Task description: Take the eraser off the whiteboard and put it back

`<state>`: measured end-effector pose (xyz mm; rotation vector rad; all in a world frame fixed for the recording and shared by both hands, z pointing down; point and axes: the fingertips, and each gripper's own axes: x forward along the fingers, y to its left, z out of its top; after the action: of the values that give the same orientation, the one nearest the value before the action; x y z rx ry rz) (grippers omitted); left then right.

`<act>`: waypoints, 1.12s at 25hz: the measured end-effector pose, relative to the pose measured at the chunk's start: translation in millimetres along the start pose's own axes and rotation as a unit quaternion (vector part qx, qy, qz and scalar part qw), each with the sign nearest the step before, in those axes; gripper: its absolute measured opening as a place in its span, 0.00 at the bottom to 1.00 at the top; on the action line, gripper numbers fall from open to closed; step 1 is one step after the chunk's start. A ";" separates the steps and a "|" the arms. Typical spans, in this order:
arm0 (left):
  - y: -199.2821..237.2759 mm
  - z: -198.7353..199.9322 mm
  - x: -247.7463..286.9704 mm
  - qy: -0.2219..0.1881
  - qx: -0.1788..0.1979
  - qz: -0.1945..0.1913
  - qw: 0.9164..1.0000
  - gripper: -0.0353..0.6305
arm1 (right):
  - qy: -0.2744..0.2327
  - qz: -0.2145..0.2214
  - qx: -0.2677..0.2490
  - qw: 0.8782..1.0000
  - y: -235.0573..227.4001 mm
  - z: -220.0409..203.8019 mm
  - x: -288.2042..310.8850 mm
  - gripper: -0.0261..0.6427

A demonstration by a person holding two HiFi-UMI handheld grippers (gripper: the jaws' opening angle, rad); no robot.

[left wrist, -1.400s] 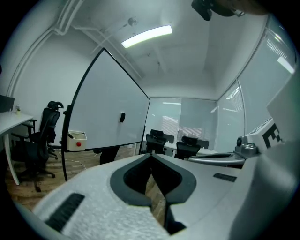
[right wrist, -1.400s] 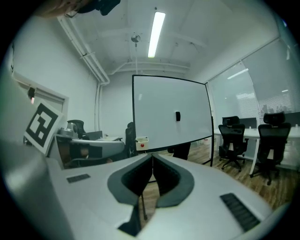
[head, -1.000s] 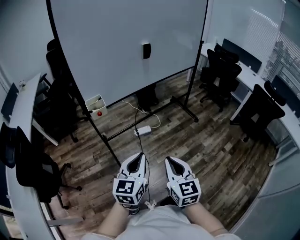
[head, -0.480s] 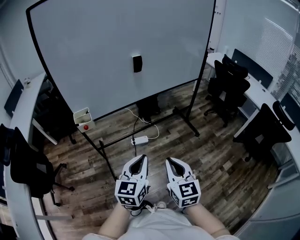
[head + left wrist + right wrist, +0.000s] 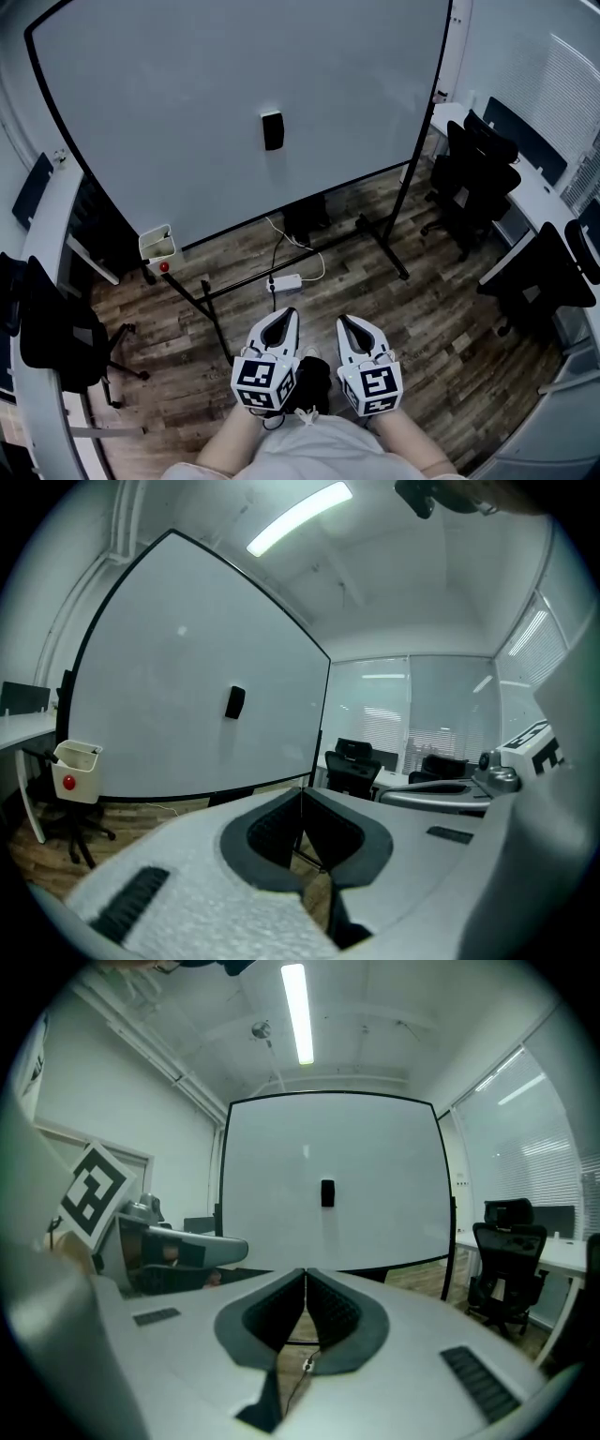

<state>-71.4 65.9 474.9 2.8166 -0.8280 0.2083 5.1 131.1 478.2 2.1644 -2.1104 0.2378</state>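
We are holding the left gripper (image 5: pixel 285 315) and right gripper (image 5: pixel 345 322) with jaws closed, well apart from the eraser (image 5: pixel 273 130) on the whiteboard (image 5: pixel 169 103) — unopened, they are risking knocking it down.

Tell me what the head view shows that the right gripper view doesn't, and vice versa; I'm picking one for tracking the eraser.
Only the head view: the power strip on the floor and the white bin below the board. Only the right gripper view: the ceiling light, and the right gripper with jaws together on nothing. Both: the whiteboard with the eraser on it.
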 end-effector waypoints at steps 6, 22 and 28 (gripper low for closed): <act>27.8 18.5 71.7 -0.004 -0.001 0.001 1.000 0.08 | 0.003 0.000 -0.002 1.000 -42.8 12.6 62.3 0.08; 146.2 103.1 241.8 -0.037 0.007 0.042 0.998 0.08 | -0.007 0.032 -0.009 0.999 -127.8 78.0 275.9 0.08; 165.1 115.3 256.8 -0.047 0.011 0.080 0.996 0.08 | -0.009 0.058 -0.003 0.998 -139.6 87.2 319.8 0.08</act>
<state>61.4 -229.8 436.3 2.8006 -1.0787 0.1100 154.6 -195.3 456.8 2.0520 -2.2460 0.2223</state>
